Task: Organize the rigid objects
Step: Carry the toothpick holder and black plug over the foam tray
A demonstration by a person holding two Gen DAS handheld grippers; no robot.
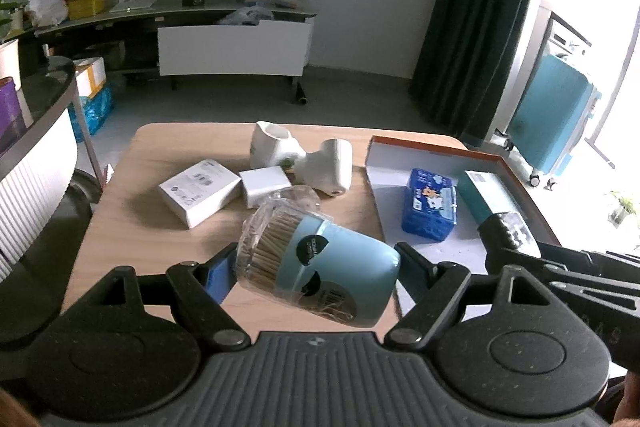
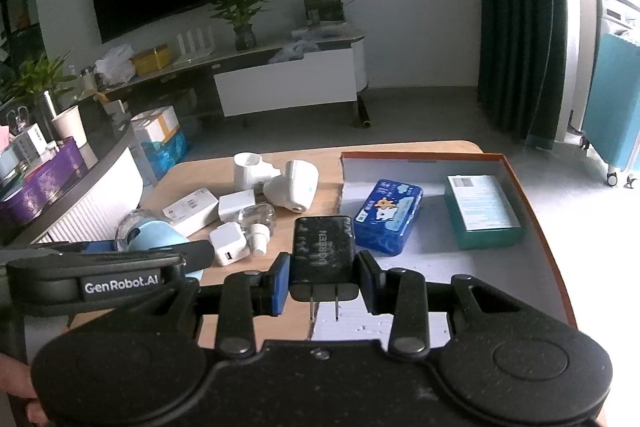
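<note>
The black charger point(image 2: 322, 254) sat clamped in the right gripper point(image 2: 323, 277), prongs toward the camera, apparently above the tray's point(image 2: 536, 227) near edge. The left gripper point(image 1: 316, 267) held the toothpick jar point(image 1: 320, 267). Lowering each flat beside the blue tin point(image 2: 387, 215) would suit best.

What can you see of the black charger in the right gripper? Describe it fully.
The charger is a black, boxy wall plug of matte plastic, scuffed or dusty, with "UGREEN" printed along its upper face. Two flat metal prongs stick out of the end nearest the camera. The right gripper is shut on it, blue pads pressing its two sides, holding it in the air at the near left corner of the tray. Nothing else touches it.
</note>
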